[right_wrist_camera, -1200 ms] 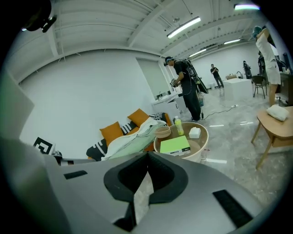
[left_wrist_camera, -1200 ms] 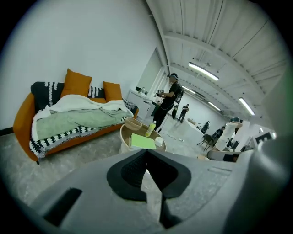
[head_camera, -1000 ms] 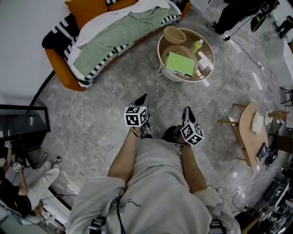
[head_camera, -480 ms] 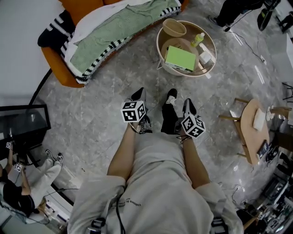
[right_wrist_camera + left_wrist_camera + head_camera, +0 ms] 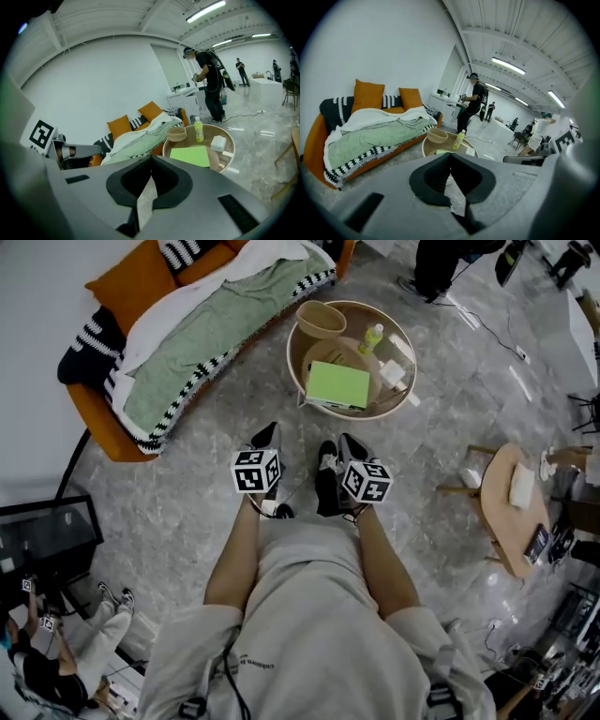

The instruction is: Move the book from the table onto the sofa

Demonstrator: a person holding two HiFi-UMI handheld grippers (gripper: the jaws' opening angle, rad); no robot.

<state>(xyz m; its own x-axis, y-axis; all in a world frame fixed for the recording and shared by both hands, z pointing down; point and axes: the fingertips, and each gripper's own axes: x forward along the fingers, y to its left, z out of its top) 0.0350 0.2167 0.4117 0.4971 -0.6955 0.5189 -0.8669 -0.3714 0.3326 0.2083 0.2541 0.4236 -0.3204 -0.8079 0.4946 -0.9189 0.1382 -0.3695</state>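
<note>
A green book (image 5: 337, 383) lies flat on the round wooden table (image 5: 298, 367), beside a tan bowl (image 5: 321, 320), a green bottle (image 5: 373, 337) and a white box (image 5: 392, 374). The orange sofa (image 5: 89, 413), draped with a green blanket (image 5: 187, 334), stands left of the table. My left gripper (image 5: 267, 433) and right gripper (image 5: 346, 441) hover side by side over the floor, short of the table, both shut and empty. In the right gripper view the book (image 5: 191, 155) sits ahead of the shut gripper (image 5: 151, 162). The left gripper (image 5: 451, 157) faces the sofa (image 5: 370, 136) and the table (image 5: 425, 146).
A small wooden side table (image 5: 511, 507) stands at the right. A black screen (image 5: 47, 531) is at the left, with a seated person below it. Someone stands beyond the round table (image 5: 436, 263), and cables run over the grey floor. My shoe (image 5: 326, 482) shows between the grippers.
The person has stepped toward the round table, which sits closer and further left in the head view. Both grippers came forward together and stayed shut.
</note>
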